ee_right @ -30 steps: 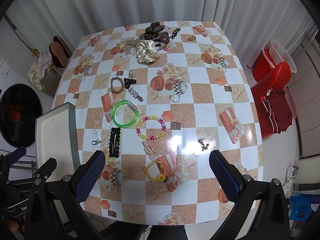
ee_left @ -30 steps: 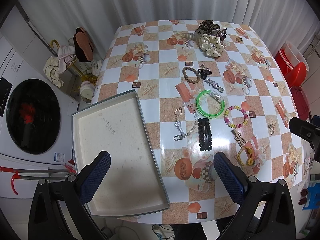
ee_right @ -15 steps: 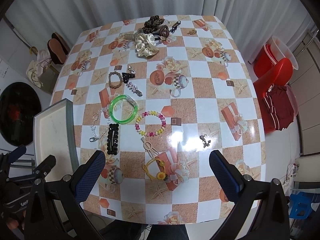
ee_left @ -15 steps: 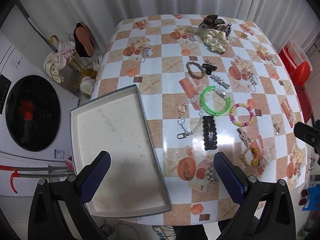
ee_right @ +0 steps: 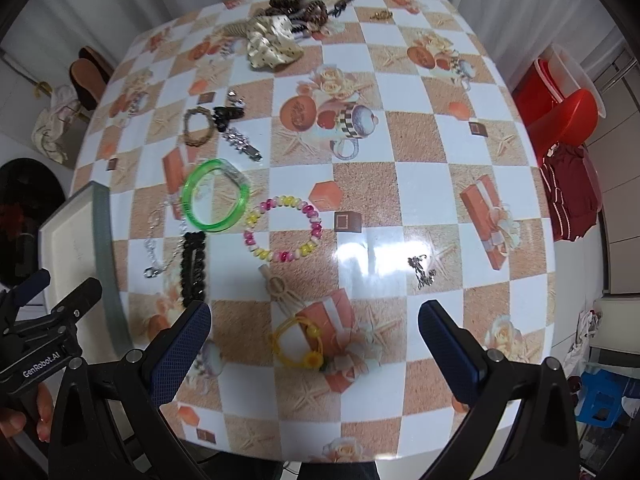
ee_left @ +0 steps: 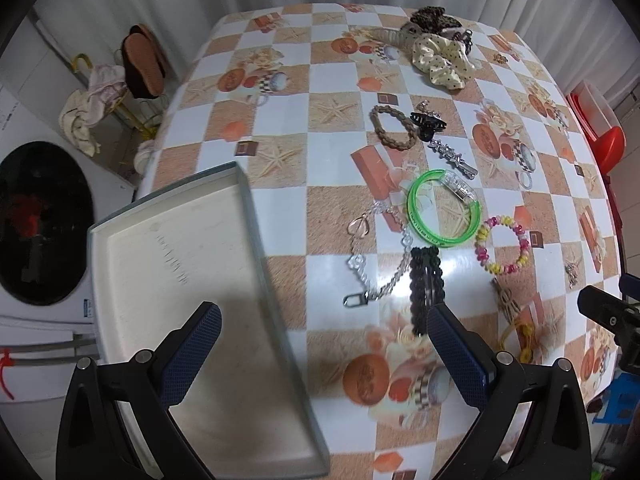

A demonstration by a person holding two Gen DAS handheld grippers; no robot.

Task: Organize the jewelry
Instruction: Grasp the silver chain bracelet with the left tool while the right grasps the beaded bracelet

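Jewelry lies spread on the checkered table: a green bangle point(ee_left: 444, 211) point(ee_right: 216, 196), a pink-yellow bead bracelet point(ee_left: 503, 245) point(ee_right: 283, 227), a black hair clip point(ee_left: 426, 282) point(ee_right: 193, 267), a clear chain point(ee_left: 376, 258) and a yellow flower tie point(ee_right: 298, 343). An empty grey tray point(ee_left: 256, 240) point(ee_right: 106, 248) sits at the table's left edge. My left gripper point(ee_left: 324, 330) is open above the tray's right rim. My right gripper point(ee_right: 314, 332) is open above the yellow tie.
A brown braided band point(ee_left: 394, 127), a black claw clip point(ee_left: 427, 122), a silver barrette point(ee_left: 452, 157) and a pile of scrunchies point(ee_left: 440, 56) lie farther back. A small dark charm point(ee_right: 421, 270) lies to the right. A washing machine point(ee_left: 36, 220) stands left, red bins point(ee_right: 560, 100) right.
Both grippers have moved down and forward toward the table, so the jewelry and tray appear larger. Both stay open; nothing on the table has moved.
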